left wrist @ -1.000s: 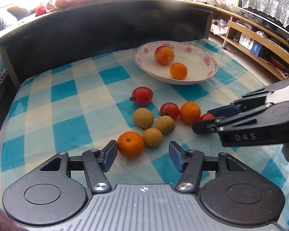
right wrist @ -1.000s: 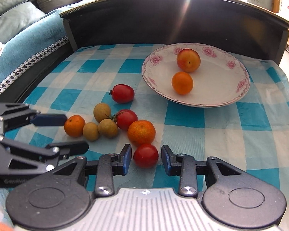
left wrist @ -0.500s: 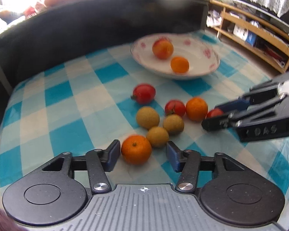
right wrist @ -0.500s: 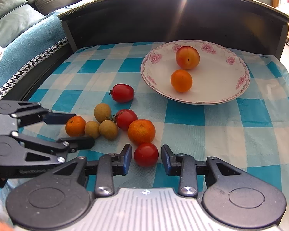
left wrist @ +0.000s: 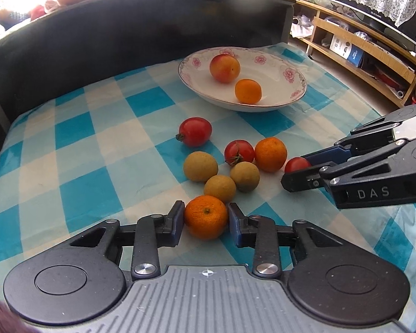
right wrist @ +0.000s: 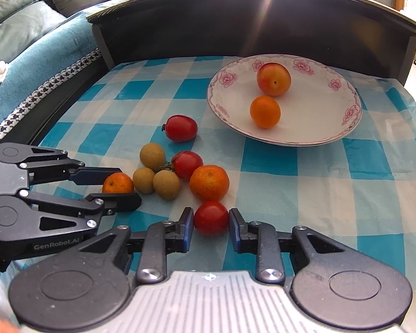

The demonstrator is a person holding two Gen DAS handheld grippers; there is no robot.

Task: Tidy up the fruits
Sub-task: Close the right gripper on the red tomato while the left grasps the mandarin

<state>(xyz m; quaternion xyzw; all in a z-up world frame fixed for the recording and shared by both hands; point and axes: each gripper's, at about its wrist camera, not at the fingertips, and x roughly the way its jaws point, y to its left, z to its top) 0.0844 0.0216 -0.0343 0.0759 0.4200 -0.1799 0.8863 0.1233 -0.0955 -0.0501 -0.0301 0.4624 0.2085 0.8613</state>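
Done: two fruits in the plate.
Left: eight on the tablecloth.
Left gripper: jaws clasp a mandarin.
Right gripper: jaws clasp a tomato.

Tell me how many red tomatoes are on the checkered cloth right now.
3. One oval tomato lies nearest the plate, one with a stem sits among the brown fruits, and one sits between the right tool's pads.

On the checked cloth lay three tomatoes, three longans and two mandarins; at one o'clock, the plate held one mandarin and one peach.
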